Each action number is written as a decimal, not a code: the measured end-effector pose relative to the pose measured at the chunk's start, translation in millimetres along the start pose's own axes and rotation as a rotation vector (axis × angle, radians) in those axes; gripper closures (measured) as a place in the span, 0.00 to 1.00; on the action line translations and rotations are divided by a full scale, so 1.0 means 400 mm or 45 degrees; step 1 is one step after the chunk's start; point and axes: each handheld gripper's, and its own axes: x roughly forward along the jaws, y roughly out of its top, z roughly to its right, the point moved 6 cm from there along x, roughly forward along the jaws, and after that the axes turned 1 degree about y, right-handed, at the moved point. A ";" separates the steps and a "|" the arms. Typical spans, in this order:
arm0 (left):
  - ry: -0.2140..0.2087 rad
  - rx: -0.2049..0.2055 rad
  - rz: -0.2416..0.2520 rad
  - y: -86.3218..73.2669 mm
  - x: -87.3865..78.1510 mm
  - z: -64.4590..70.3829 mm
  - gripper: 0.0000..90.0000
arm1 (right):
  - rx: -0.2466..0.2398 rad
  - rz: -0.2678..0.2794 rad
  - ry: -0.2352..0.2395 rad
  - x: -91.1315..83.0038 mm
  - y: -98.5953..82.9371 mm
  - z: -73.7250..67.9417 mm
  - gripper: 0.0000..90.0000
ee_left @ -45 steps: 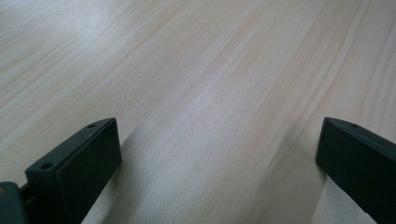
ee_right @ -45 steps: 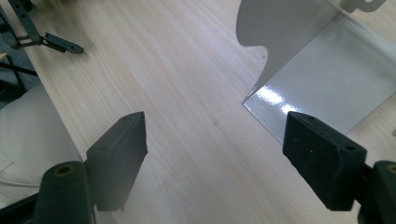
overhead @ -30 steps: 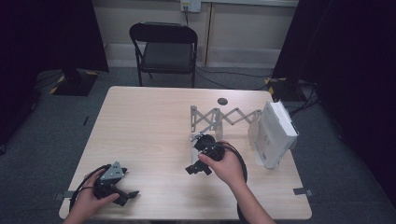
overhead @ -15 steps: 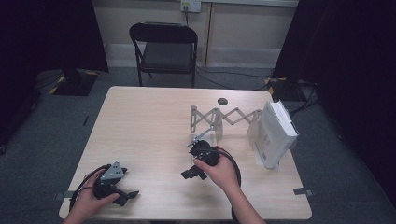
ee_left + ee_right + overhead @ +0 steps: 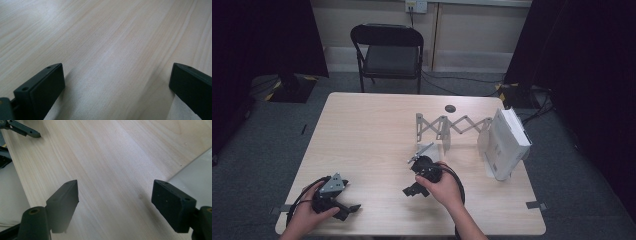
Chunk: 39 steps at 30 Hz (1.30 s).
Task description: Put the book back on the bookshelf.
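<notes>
My left gripper [image 5: 346, 199] rests on the wooden table [image 5: 362, 130] near its front left corner, held by a hand. In the left gripper view the left gripper [image 5: 116, 72] stands open, jaws wide apart over bare wood. My right gripper [image 5: 412, 176] lies near the table's middle front, turned toward the left, a hand around it. In the right gripper view the right gripper [image 5: 115, 187] is open too, with nothing between the jaws. A grey metal scissor rack [image 5: 452, 127] stands stretched out just beyond the right gripper.
A white box-like device [image 5: 507, 142] stands at the rack's right end near the table's right edge. A small dark disc [image 5: 450, 108] lies at the far edge. A black folding chair [image 5: 387, 50] stands behind the table. The other gripper's jaw tip [image 5: 23, 129] shows far off.
My right gripper has drawn back a little from the rack toward the table's front edge. The left gripper has stayed put.
</notes>
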 end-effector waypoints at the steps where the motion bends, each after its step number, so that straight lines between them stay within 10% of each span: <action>1: 0.000 -0.001 0.000 0.000 0.000 0.000 0.00 | -0.003 -0.003 0.002 0.004 -0.001 -0.001 0.24; 39: 0.000 0.000 0.000 0.000 0.000 0.000 0.00 | -0.098 -0.001 -0.018 0.108 -0.005 -0.052 0.17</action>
